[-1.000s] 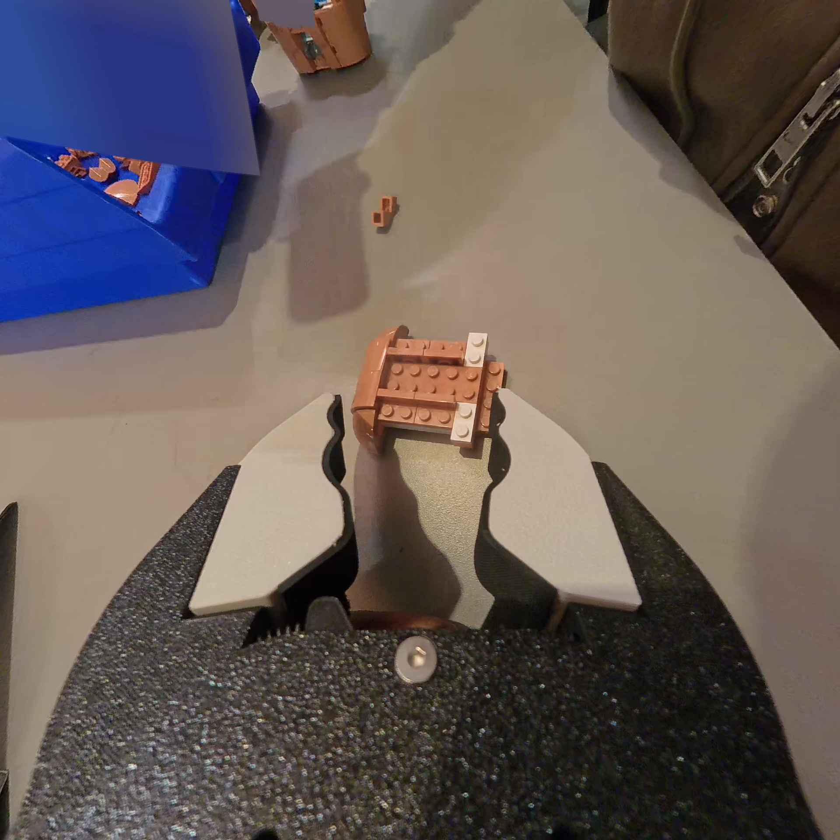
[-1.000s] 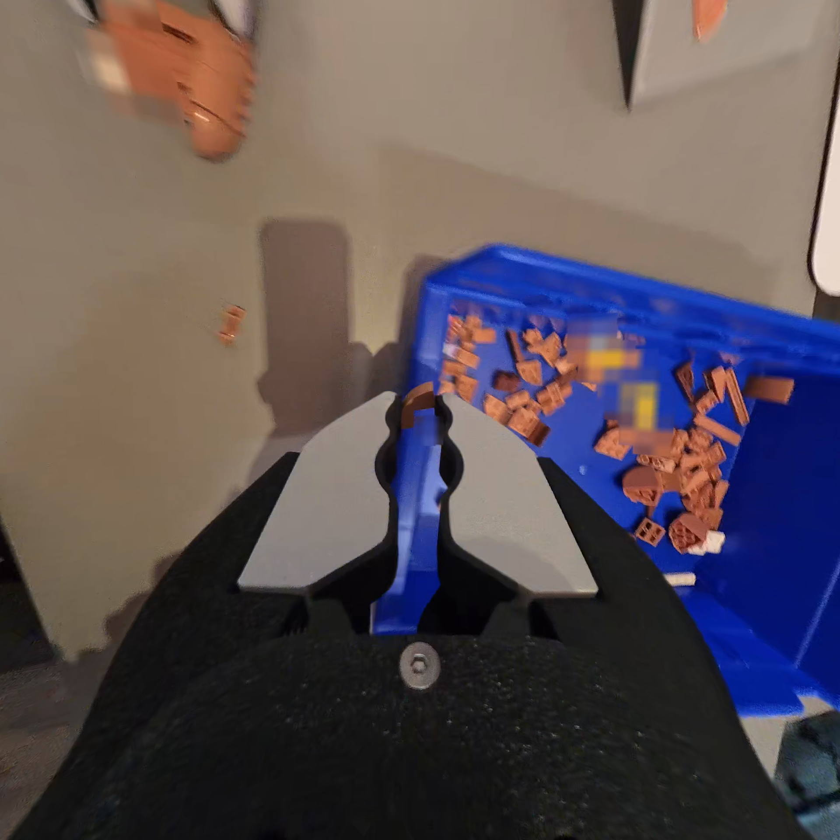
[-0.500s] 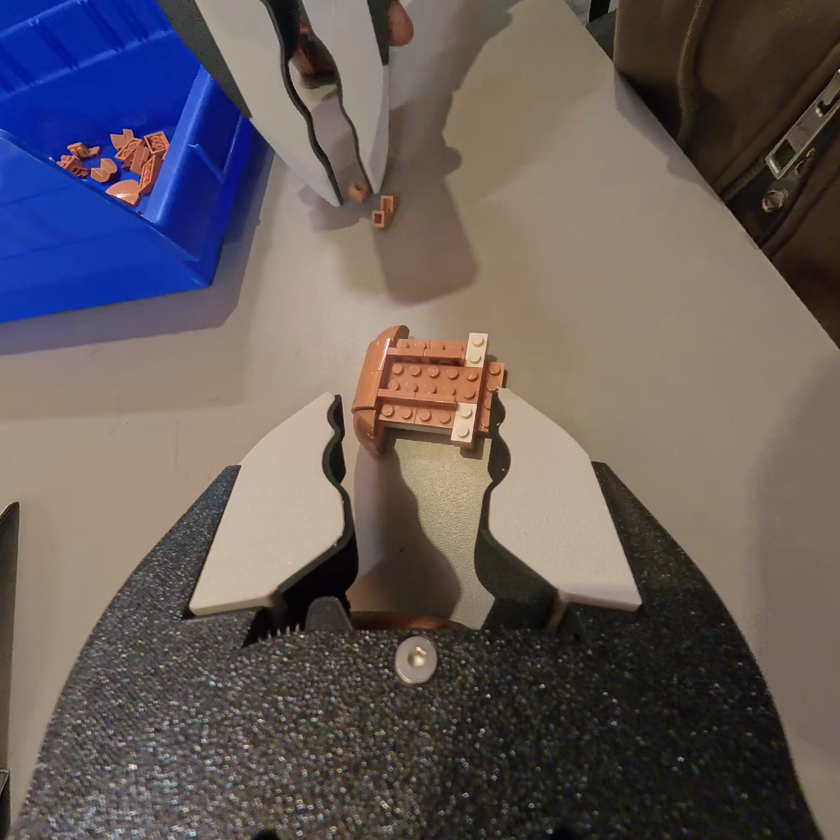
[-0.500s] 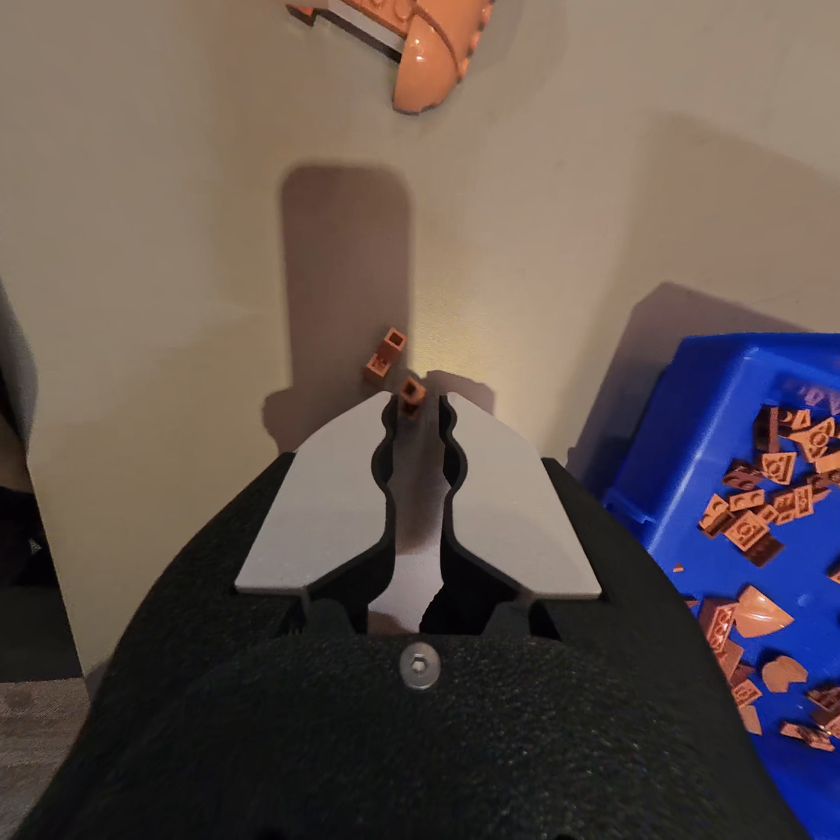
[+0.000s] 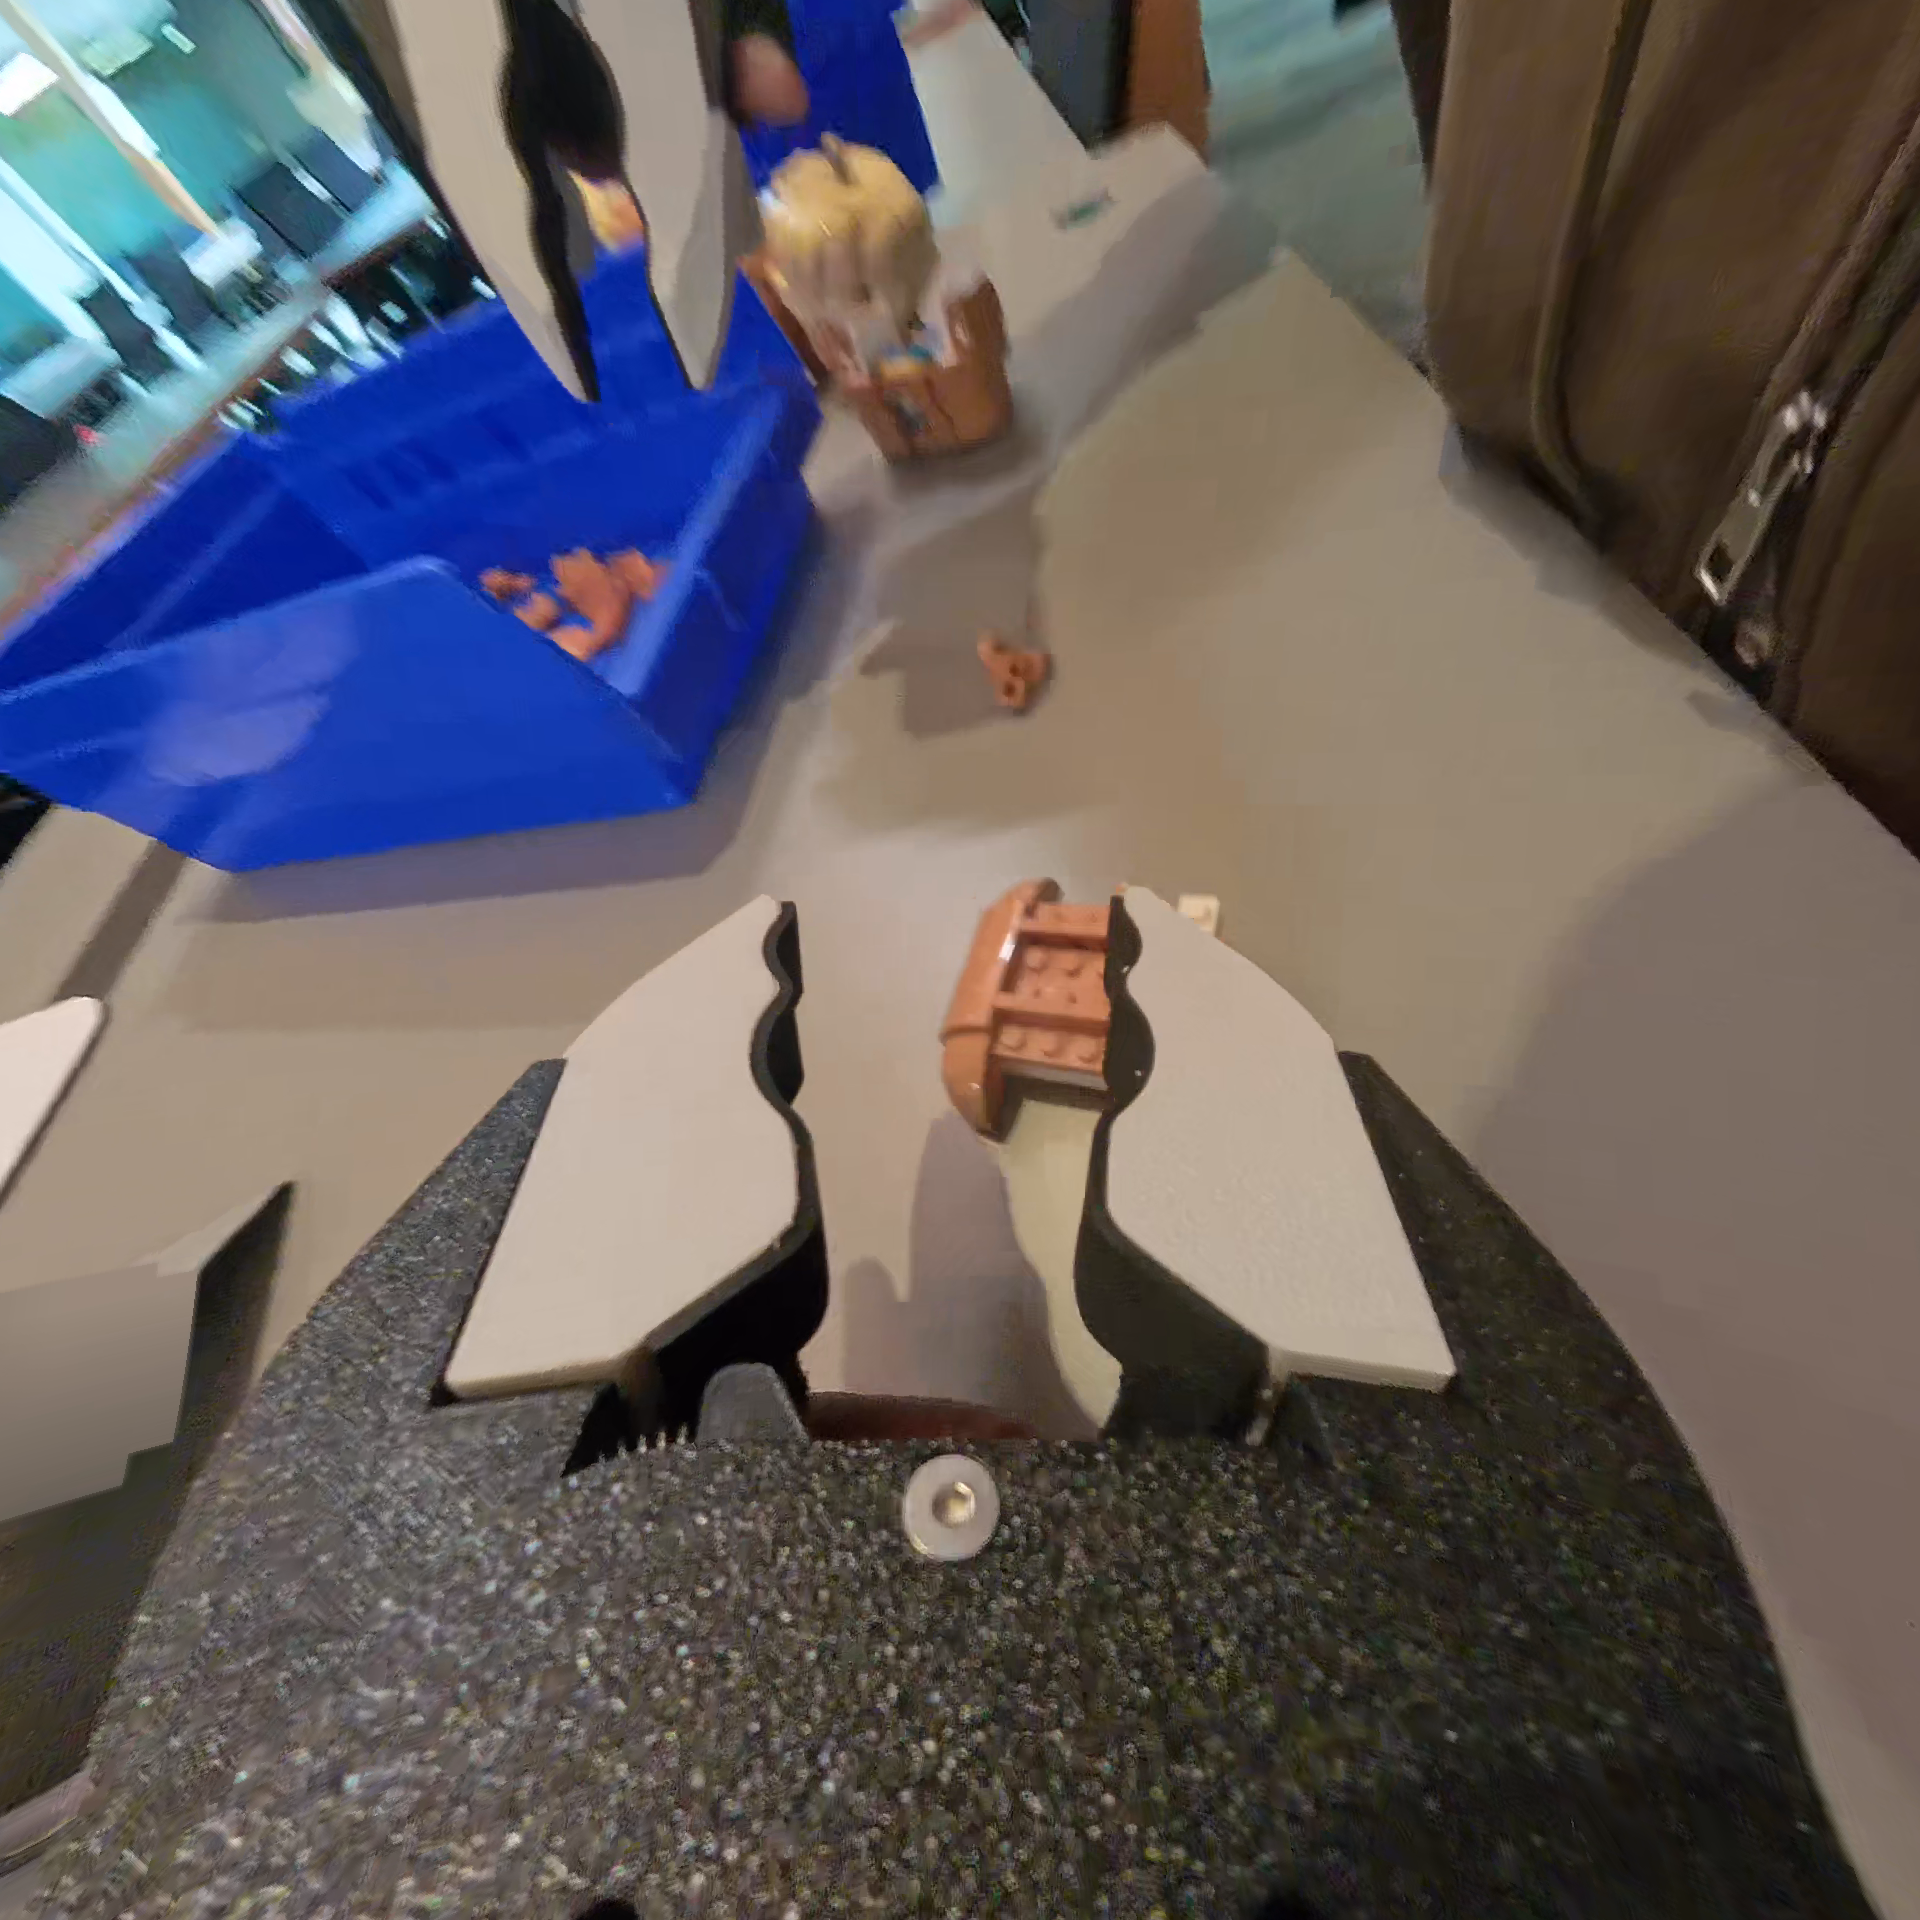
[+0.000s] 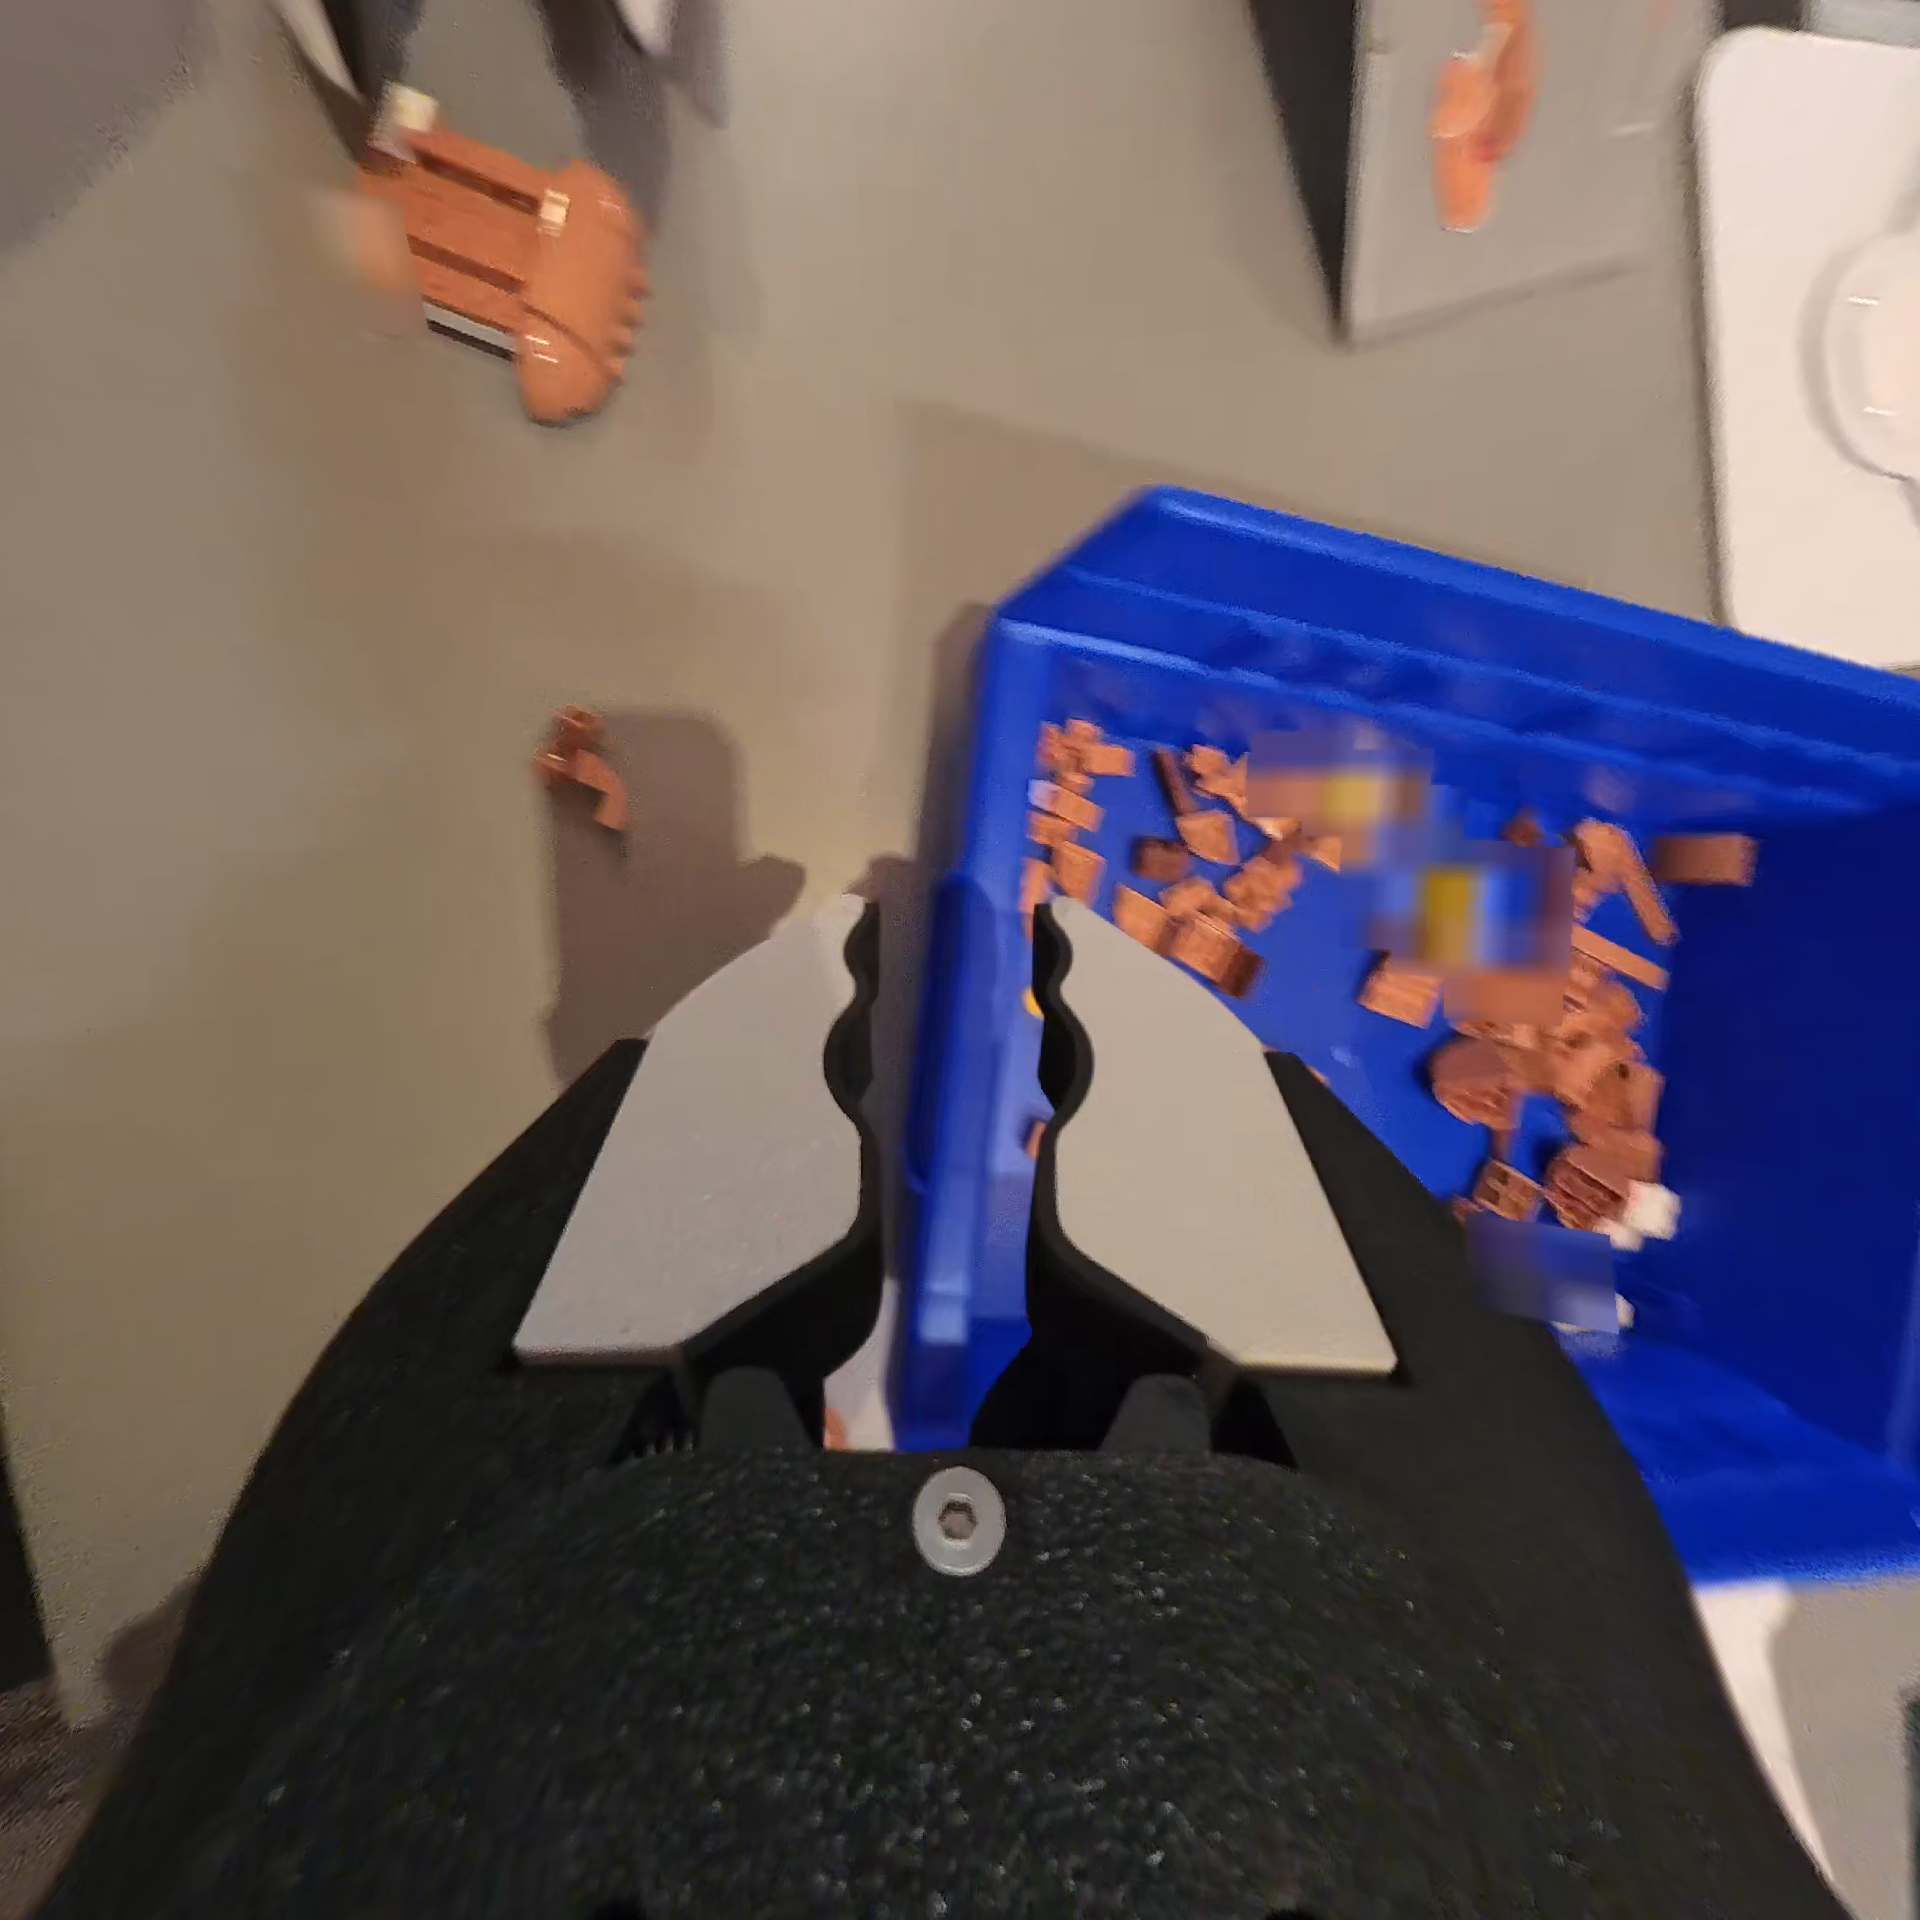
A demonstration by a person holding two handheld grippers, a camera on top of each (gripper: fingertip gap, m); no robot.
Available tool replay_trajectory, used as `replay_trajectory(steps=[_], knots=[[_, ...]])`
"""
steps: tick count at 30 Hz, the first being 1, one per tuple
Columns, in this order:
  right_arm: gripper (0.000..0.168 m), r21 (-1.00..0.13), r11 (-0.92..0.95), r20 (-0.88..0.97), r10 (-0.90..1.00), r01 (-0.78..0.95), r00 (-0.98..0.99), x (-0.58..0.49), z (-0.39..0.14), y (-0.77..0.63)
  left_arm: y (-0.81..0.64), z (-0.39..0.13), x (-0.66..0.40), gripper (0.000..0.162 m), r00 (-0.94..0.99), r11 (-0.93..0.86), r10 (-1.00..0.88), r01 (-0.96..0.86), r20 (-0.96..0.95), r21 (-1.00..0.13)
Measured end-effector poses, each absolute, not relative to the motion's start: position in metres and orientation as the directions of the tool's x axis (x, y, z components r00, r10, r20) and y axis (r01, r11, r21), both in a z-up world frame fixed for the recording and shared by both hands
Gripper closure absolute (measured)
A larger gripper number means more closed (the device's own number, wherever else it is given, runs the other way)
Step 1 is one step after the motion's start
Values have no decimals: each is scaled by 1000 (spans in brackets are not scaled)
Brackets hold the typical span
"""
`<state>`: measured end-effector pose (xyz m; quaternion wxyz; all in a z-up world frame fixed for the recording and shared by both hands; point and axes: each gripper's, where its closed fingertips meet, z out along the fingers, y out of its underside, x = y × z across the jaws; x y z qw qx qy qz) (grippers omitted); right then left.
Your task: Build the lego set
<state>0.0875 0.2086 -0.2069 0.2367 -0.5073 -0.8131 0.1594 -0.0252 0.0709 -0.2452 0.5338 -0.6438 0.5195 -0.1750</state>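
Note:
A brown Lego assembly [image 5: 1039,997] with small white plates lies on the grey table [image 5: 1403,935]. My left gripper [image 5: 951,914] is open around it: the assembly sits against the right finger, with a gap to the left finger. It also shows in the right wrist view [image 6: 509,260], blurred. My right gripper [image 6: 956,906] is open and empty, hovering over the near corner of the blue bin [image 6: 1455,644]. It also shows in the left wrist view [image 5: 634,384], high above the bin. Two small brown pieces [image 5: 1013,670] lie together on the table [image 6: 582,769].
The blue bin [image 5: 416,707] holds several loose brown bricks [image 6: 1226,904]. A built brown model with a pale top [image 5: 904,312] stands behind it. A person's olive jacket [image 5: 1662,312] lines the right table edge. A white object [image 6: 1818,312] lies beyond the bin.
My right gripper let go of its small brown piece beside the other one, opened, rose and moved back over the bin. My left gripper moved forward, so the assembly now lies between its fingers.

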Motion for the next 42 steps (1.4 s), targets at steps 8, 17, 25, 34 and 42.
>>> replay_trajectory(steps=[8, 17, 25, 34, 42], knots=[[138, -459, 420, 359, 894, 783, -269, 101, -186, 295, 100, -212, -55, 109, 610, 154, -725, -306, -318, -939], [135, -436, 421, 409, 880, 796, -241, 101, -192, 347, 121, -202, -64, 109, 715, 161, -640, -235, -283, -959], [135, -391, 438, 423, 867, 809, -265, 108, -204, 367, 125, -205, -65, 109, 720, 140, -634, -251, -281, -958], [133, -346, 521, 407, 833, 780, -376, 91, -216, 378, 125, -209, -62, 110, 708, 137, -641, -274, -296, -952], [126, -67, 638, 344, 737, 767, -582, 71, -263, 392, 124, -211, -59, 110, 697, 142, -643, -299, -318, -944]])
